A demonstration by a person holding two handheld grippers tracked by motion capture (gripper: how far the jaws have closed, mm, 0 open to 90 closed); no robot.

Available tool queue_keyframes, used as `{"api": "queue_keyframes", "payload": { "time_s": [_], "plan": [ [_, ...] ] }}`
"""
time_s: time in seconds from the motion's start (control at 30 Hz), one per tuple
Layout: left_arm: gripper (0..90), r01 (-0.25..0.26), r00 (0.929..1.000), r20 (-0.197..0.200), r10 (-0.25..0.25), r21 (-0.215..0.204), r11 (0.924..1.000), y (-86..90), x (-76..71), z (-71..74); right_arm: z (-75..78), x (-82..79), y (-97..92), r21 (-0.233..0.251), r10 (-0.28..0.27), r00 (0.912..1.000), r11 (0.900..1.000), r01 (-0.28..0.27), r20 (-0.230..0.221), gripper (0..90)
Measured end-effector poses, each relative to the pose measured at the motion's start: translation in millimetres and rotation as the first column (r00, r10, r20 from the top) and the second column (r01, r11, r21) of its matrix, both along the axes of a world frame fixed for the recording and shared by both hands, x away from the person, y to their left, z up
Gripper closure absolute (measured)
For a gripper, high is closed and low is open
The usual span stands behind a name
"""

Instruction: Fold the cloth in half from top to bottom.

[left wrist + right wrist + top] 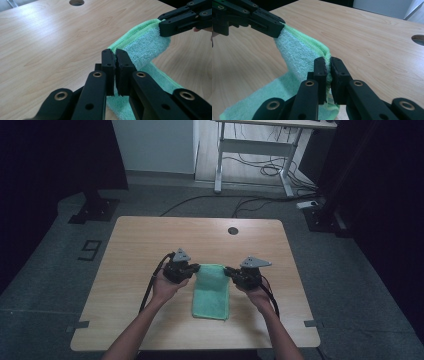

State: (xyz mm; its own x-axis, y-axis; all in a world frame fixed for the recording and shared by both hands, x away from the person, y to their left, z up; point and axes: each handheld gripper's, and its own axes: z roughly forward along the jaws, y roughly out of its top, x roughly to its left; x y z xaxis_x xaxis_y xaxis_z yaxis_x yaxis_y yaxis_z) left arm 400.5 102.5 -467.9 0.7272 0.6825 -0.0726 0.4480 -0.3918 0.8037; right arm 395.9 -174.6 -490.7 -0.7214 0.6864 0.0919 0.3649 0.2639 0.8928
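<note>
A green towel (211,291) lies folded lengthwise on the wooden table (150,240), its far edge lifted. My left gripper (196,268) is shut on the far left corner of that edge. In the left gripper view the gripper (115,53) pinches the green hem, and the towel (145,47) stretches across to the other gripper's jaws. My right gripper (227,270) is shut on the far right corner. In the right gripper view the gripper (327,61) clamps the doubled edge, with the towel (294,55) hanging down to the table.
A round cable hole (233,230) sits near the table's far edge. Beyond the table stand a white desk frame (252,150) with loose cables on the floor and dark stands at both sides.
</note>
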Motion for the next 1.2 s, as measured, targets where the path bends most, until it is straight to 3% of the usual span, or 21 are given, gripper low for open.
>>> {"api": "queue_keyframes", "payload": {
  "time_s": [0.47, 1.2],
  "plan": [
    [85.8, 0.03, 0.9995, 0.004, -0.03, 0.005, 0.9995, 5.8, -29.7, -9.7, -3.6, -28.7, 1.9, -0.012, 0.041, 0.9991, 0.9991, -0.041, 0.011, 83.5],
    [85.5, 0.036, 0.999, -0.028, -0.036, -0.012, 0.9993, 10.6, -34.5, -18.7, -9.6, -41.1, 3.3, -0.006, 0.063, 0.998, 0.998, -0.063, 0.007, 83.5]
  ]
}}
